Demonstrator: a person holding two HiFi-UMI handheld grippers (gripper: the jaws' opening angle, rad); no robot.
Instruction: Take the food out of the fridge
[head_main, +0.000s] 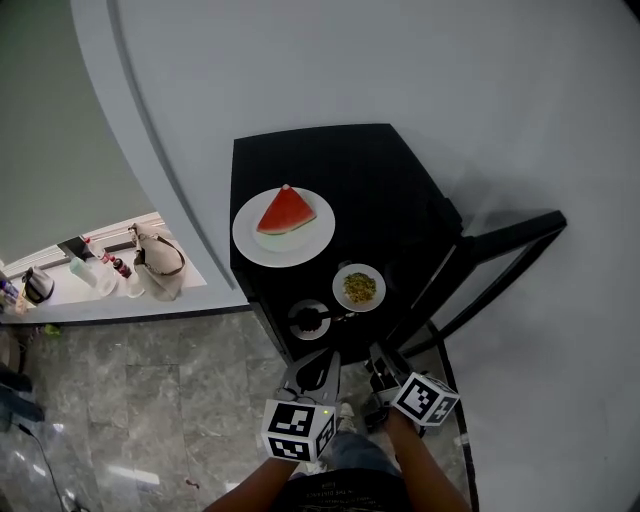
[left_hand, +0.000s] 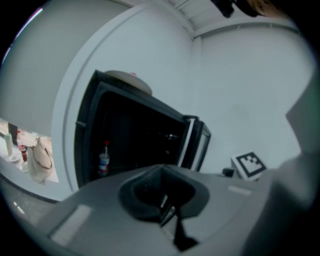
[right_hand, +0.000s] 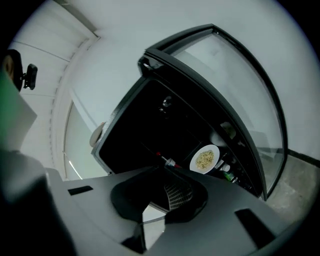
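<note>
The small white plate of yellowish crumbly food (head_main: 359, 288) sits inside the open black fridge (head_main: 380, 180), toward the side where the glass door (head_main: 500, 250) hangs swung out. From the head view it lies ahead of both grippers and apart from them. It is nearer the right gripper (head_main: 378, 358), which points at the opening from just below the plate in the picture, than the left gripper (head_main: 318, 368) beside it. In the right gripper view the same plate (right_hand: 205, 159) shows in the dark interior just above and right of the jaw tips, clear of them, with a red-capped bottle (right_hand: 167, 161) close to its left and the door (right_hand: 240, 90) arching over. The right gripper (right_hand: 170, 197) has its jaws closed with nothing between them. The left gripper (left_hand: 167, 212) seems closed and empty as well, though its jaws lie in a dim recess. Its view faces the fridge (left_hand: 87, 130) front, where a red-capped bottle (left_hand: 103, 161) stands at the left of the interior. Left of the plate in the head view is a round dark dish (head_main: 309, 318) whose contents cannot be made out. On the fridge top a watermelon slice (head_main: 286, 211) rests on a large white plate (head_main: 255, 245). Farther left, a pale bag (head_main: 158, 262) stands on a ledge above the marbled floor (head_main: 150, 400).
</note>
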